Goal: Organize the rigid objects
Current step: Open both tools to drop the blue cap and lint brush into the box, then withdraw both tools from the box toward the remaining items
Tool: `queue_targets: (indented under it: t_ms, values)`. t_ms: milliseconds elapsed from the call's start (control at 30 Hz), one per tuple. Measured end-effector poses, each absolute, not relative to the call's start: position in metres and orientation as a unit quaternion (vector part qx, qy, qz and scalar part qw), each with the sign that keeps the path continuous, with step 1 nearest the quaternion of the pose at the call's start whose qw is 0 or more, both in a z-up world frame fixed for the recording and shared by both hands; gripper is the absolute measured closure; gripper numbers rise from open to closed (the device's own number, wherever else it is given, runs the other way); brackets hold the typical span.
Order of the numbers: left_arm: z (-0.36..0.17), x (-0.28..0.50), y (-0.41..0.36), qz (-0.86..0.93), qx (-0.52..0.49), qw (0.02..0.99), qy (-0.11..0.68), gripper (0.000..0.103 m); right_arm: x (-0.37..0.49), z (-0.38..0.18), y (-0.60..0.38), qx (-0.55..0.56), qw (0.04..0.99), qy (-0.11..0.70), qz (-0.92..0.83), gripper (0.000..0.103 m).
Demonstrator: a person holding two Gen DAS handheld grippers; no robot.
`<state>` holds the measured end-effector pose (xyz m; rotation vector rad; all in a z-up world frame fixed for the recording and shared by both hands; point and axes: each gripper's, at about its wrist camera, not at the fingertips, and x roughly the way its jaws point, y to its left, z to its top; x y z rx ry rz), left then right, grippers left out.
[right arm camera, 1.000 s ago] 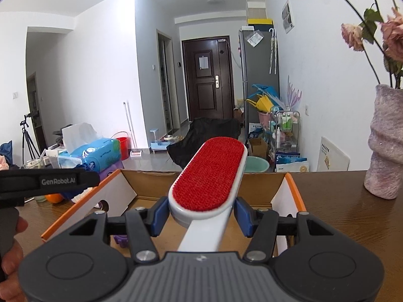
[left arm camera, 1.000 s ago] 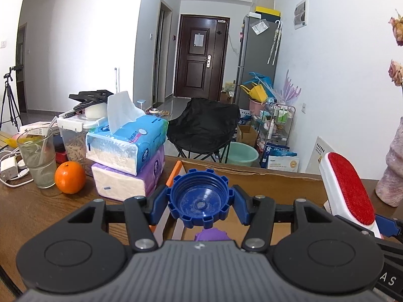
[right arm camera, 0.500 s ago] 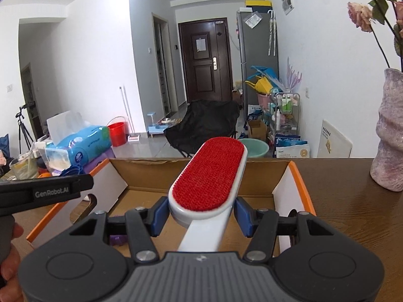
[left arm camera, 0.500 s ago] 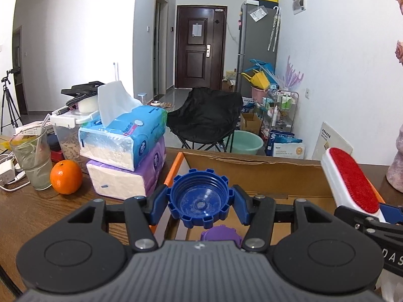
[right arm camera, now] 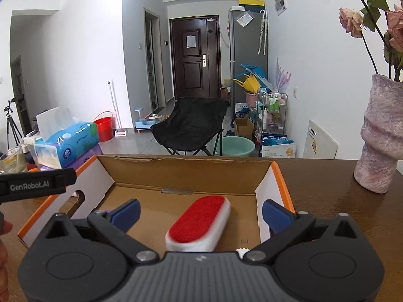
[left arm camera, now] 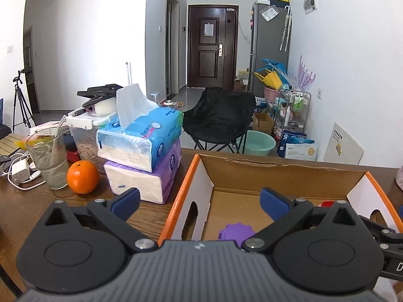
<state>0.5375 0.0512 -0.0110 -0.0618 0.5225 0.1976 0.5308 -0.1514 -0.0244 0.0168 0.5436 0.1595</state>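
Both grippers are opening, the lint brush (right arm camera: 199, 222) lying free below the right gripper (right arm camera: 200, 210).

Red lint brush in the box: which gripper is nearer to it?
Right. The right gripper, jaws opening, hangs directly over the lint brush; the left gripper is above the box's other end.

Two wrist fisheye cams, each looking fwd and slightly down along its tool, close above the table (left arm camera: 156, 216). Left view sits over the cardboard box's (left arm camera: 277, 173) left edge, right view nearer its middle. Both share the box (right arm camera: 186, 171), black chair (left arm camera: 219, 115) and dark door (right arm camera: 192, 55).
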Motion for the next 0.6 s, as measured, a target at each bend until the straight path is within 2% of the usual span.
queue_targets:
  t_ms: [600]
  values:
    - [-0.001,0.503,0.041,0.098,-0.027,0.965,0.243,0.000,0.488,-0.014,-0.167,0.010,0.967,0.248,0.061,0.000]
